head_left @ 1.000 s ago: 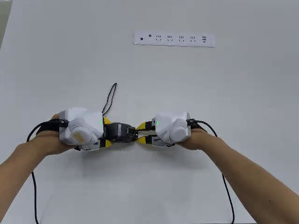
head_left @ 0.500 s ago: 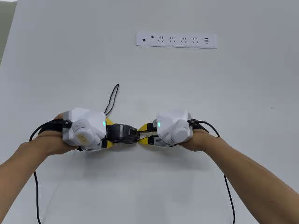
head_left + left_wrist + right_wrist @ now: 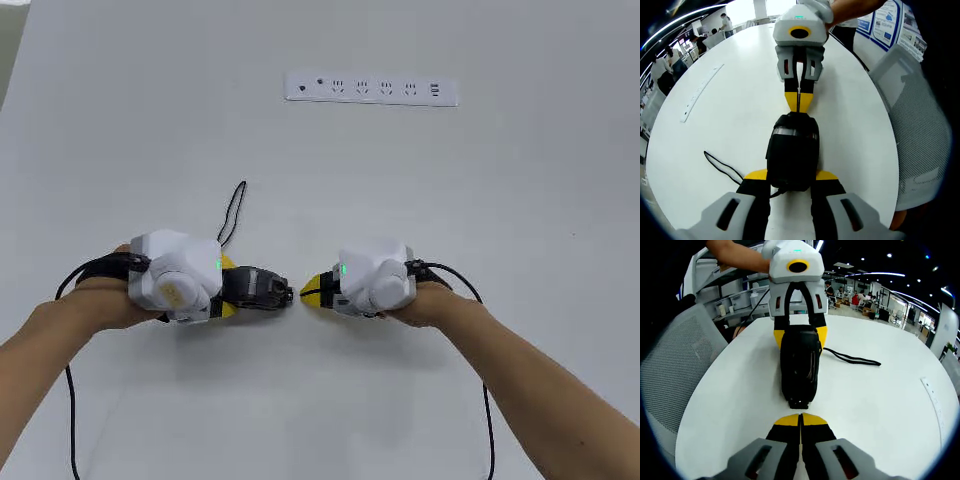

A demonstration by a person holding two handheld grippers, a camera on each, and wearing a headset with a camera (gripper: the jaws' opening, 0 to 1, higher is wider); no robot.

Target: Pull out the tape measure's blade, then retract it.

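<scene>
the left gripper [image 3: 791, 175] is clamped on the black tape measure [image 3: 792, 150], one yellow pad on each side of the case, which lies on the white table [image 3: 450, 180]. the right gripper [image 3: 801, 419] faces it with its fingers pressed together, tips just short of the case's mouth; whether they pinch anything cannot be told. the measure's black wrist loop [image 3: 234, 210] trails away across the table. farther back, well apart, lies a white power strip [image 3: 371, 88].
</scene>
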